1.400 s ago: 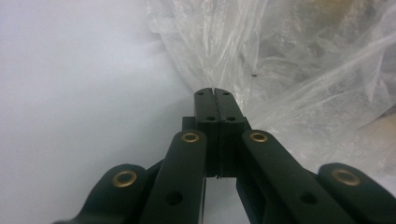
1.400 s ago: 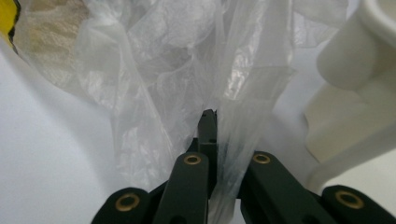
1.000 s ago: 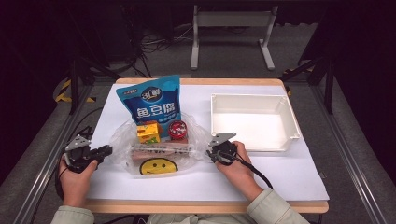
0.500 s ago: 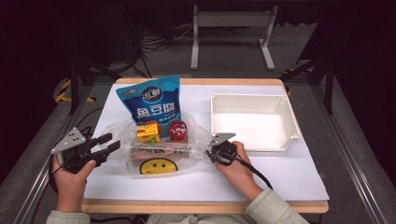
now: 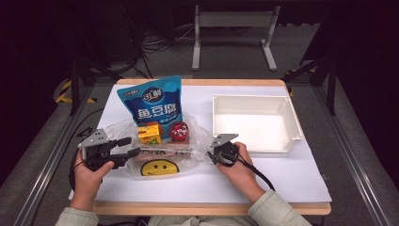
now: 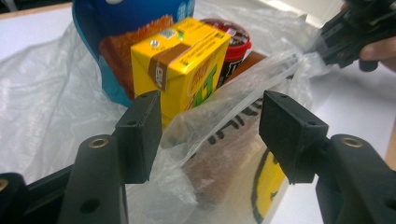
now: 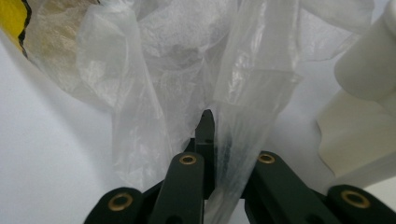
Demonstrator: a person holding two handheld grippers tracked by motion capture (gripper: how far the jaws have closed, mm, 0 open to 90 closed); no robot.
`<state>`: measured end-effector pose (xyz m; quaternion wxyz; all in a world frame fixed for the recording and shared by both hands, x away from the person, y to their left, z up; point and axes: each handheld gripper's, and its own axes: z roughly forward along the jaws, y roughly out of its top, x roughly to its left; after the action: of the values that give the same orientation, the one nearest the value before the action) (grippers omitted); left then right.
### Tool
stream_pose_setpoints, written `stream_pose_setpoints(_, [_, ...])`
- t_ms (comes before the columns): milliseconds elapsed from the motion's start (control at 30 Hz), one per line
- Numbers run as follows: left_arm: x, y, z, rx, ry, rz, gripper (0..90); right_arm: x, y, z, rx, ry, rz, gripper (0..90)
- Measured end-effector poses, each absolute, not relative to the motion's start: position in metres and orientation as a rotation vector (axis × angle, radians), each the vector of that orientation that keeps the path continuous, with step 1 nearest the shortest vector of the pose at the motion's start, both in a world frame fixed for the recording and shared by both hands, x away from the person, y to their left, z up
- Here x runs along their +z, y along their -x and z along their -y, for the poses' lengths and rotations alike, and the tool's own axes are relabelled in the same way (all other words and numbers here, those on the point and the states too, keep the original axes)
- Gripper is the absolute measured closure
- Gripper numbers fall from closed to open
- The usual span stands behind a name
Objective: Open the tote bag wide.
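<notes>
The right tongs (image 5: 217, 155) are clamping a fold of the plastic bag (image 5: 155, 162) at its right side, while the left tongs (image 6: 210, 126) are hanging apart at the bag's mouth, its rim lying between the jaws. The bag is lying near the counter's (image 5: 282, 181) front edge, left of the white tray (image 5: 256, 123), with a yellow carton (image 6: 187, 65), a red cup (image 6: 231, 42) and a blue pouch (image 5: 153, 101) in it. To do this well, the left tongs should be closing on the loose film alone, not the carton just behind, while the right keeps its fold taut.

Left gripper (image 5: 126, 147): jaws spread wide, levelled toward the right gripper (image 5: 211, 155). Right gripper: jaws pressed together (film pinched between), angled back toward the left one.
</notes>
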<state>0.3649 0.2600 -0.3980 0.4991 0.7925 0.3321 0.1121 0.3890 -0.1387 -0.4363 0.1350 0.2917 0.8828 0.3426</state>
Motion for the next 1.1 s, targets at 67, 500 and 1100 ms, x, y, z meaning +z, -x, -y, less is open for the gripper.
stream_pose_setpoints(67, [-0.402, -0.369, -0.259, 0.267, -1.929, -0.804, 39.8, -0.436, -0.389, 0.139, 0.997, -0.846, -2.557, 86.7])
stream_pose_setpoints(500, [-0.409, -0.368, -0.267, 0.252, -1.980, -0.798, 86.8, -0.432, -0.389, 0.140, 1.023, -0.840, -2.551, 86.3])
stream_pose_setpoints(1100, [-0.419, -0.334, -0.274, 0.118, -2.020, -0.757, 90.0, -0.427, -0.391, 0.143, 1.060, -0.850, -2.539, 86.3])
